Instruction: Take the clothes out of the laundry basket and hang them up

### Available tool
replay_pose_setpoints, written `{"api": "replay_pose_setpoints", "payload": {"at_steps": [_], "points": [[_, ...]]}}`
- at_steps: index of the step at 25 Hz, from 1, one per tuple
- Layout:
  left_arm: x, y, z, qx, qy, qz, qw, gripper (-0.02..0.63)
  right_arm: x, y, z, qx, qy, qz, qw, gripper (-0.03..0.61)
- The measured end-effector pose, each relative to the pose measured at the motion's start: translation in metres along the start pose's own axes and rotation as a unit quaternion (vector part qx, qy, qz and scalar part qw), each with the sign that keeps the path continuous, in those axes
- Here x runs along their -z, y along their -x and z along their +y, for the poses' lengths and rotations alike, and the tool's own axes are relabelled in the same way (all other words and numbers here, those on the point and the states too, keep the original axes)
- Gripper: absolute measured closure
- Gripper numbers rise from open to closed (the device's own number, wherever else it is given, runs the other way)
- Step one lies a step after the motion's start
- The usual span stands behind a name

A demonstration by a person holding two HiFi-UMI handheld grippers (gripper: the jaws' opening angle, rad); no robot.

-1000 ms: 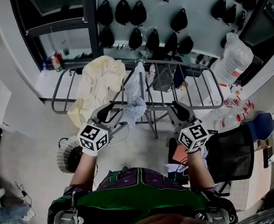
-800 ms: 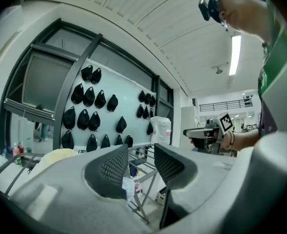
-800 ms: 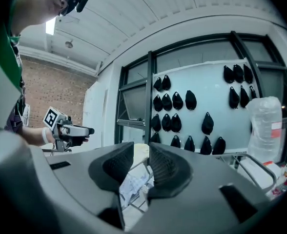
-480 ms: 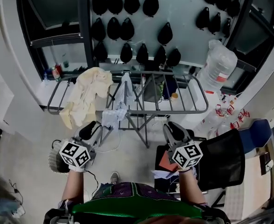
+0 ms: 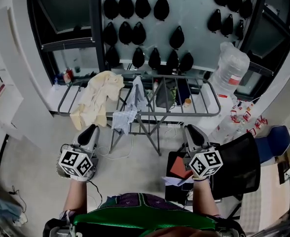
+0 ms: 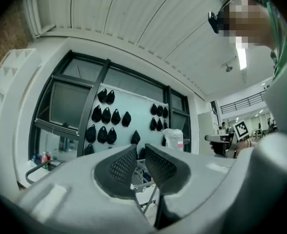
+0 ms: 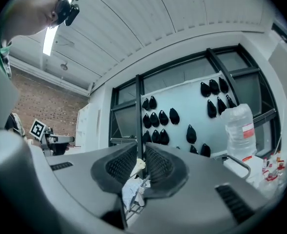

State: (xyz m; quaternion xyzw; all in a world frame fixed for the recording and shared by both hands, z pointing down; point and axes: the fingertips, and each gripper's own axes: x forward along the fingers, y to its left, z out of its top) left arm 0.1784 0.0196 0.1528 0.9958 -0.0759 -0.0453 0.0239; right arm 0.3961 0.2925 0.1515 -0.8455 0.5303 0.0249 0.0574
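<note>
A cream garment [image 5: 98, 94] and a pale blue garment [image 5: 126, 114] hang limp over the left half of the drying rack [image 5: 189, 114]. The cloth looks soft and light, likely best pinched at a hem. The rack is thin metal tube. In front of it, the left tongs [image 5: 88, 132] and right tongs [image 5: 192, 132] have just been closing; they are narrowly spread, with nothing between them.

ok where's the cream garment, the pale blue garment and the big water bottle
cream garment [image 5: 99, 94]: head view, middle of the draped fabric
pale blue garment [image 5: 125, 118]: head view, its hanging lower part
water bottle [image 5: 232, 65]: head view, the clear body
</note>
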Motion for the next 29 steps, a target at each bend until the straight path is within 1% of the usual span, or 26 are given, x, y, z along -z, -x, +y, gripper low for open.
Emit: {"api": "replay_pose_setpoints", "payload": {"at_steps": [2,3,6,13,16,19,23,29], "points": [[-0.008,0.005,0.011,-0.007,0.001,-0.008,0.9999,0.578,-0.007,0.004,0.003,0.025,0.002,-0.006,1.000,0.564],[-0.011,0.007,0.017,-0.011,-0.001,-0.010,0.9999,0.587,-0.010,0.005,0.005,0.035,0.001,-0.008,0.999,0.575],[-0.020,0.018,0.031,-0.012,-0.010,-0.017,0.9997,0.595,-0.014,0.003,0.019,0.050,0.006,-0.012,0.999,0.577],[-0.017,0.034,0.054,-0.011,-0.016,-0.015,0.9997,0.594,-0.020,-0.008,0.057,0.045,0.022,-0.015,0.999,0.577],[-0.024,0.035,0.062,-0.010,-0.020,-0.018,0.9996,0.594,-0.023,-0.015,0.067,0.048,0.022,-0.019,0.998,0.575],[-0.030,0.035,0.064,0.000,-0.023,-0.024,0.9995,0.594,-0.022,-0.021,0.076,0.049,0.025,-0.021,0.998,0.577],[-0.034,0.036,0.064,0.007,-0.030,-0.023,0.9993,0.594,-0.020,-0.023,0.082,0.050,0.023,-0.019,0.998,0.575],[-0.031,0.038,0.071,0.005,-0.030,-0.017,0.9994,0.594,-0.018,-0.025,0.085,0.052,0.021,-0.016,0.998,0.575]]}}
